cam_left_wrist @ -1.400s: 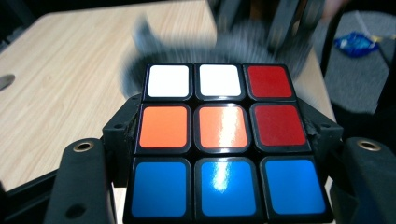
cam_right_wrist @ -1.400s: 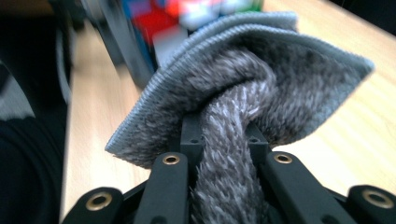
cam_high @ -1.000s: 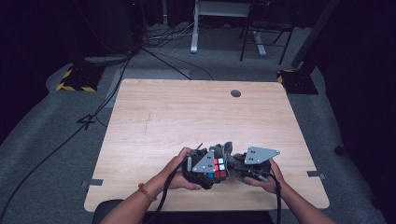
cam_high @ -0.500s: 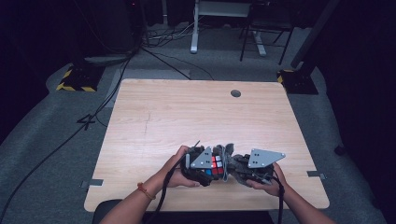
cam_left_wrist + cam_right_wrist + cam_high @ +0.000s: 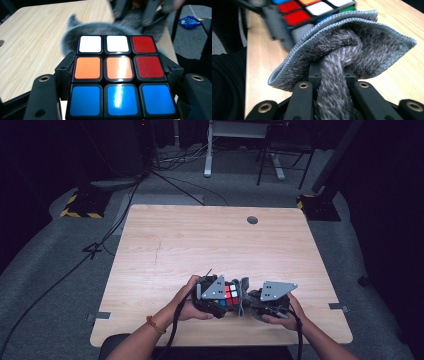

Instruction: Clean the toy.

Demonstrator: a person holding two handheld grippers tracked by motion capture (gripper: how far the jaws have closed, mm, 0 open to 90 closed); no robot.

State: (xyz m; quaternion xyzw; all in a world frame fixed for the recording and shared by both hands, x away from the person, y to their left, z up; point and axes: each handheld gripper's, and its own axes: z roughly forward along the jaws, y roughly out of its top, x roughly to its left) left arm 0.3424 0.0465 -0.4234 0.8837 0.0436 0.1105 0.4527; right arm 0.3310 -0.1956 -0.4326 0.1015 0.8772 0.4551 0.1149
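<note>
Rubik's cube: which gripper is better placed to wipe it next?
Right. The right gripper is clamped on the grey cloth, which reaches the Rubik's cube; the left gripper merely holds the cube.

The cube (image 5: 230,295) sits left of the cloth (image 5: 243,296), near the table's (image 5: 200,245) front edge.

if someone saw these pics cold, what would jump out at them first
Most likely the puzzle cube, clamped between the left gripper jaws at the near edge of the wooden table, its facing side showing white, red, orange and blue squares. Next, the fuzzy grey cloth, bunched in the right gripper and pressed up against the cube's far side.
</note>
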